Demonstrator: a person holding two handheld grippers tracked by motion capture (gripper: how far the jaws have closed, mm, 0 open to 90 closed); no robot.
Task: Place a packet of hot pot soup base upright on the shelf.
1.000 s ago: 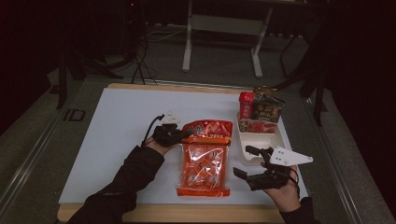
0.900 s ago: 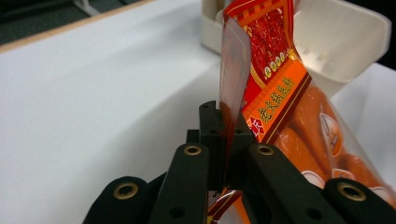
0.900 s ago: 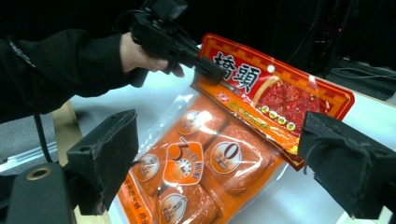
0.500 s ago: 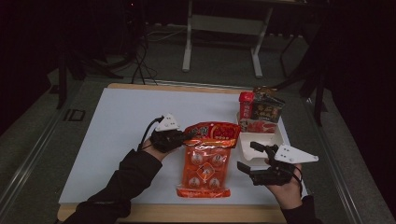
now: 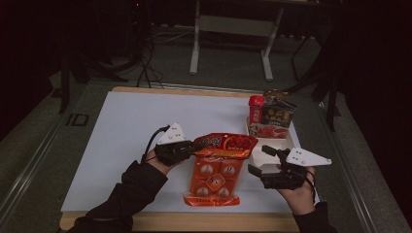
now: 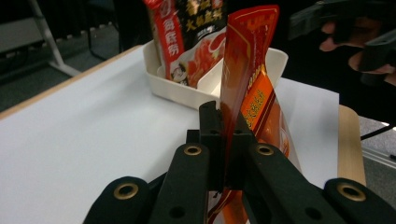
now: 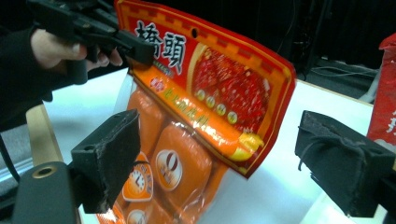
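While the left gripper [image 5: 192, 148] clamps the top corner of the orange-red plastic snack pouch [image 5: 216, 167], lifting it off the white desk [image 5: 126, 126], the right gripper [image 5: 265, 162] waits unclenched nearby; next probably comes carrying it into the white rectangular tray [image 5: 274, 145].

Left gripper [image 5: 194, 147]: black body, grey three-cornered plate on top, black cable looping off behind the hand. Its own view showed two black link arms with brass-ringed pivot holes and dark screw holes, ending in blocky black jaw tips. Right gripper [image 5: 265, 160]: same black build, same grey plate; jaw pads [image 7: 109, 156] were black foam, rough and frayed at the edges, a brass-ringed hole on the arm. Both forearms wore dark long sleeves.
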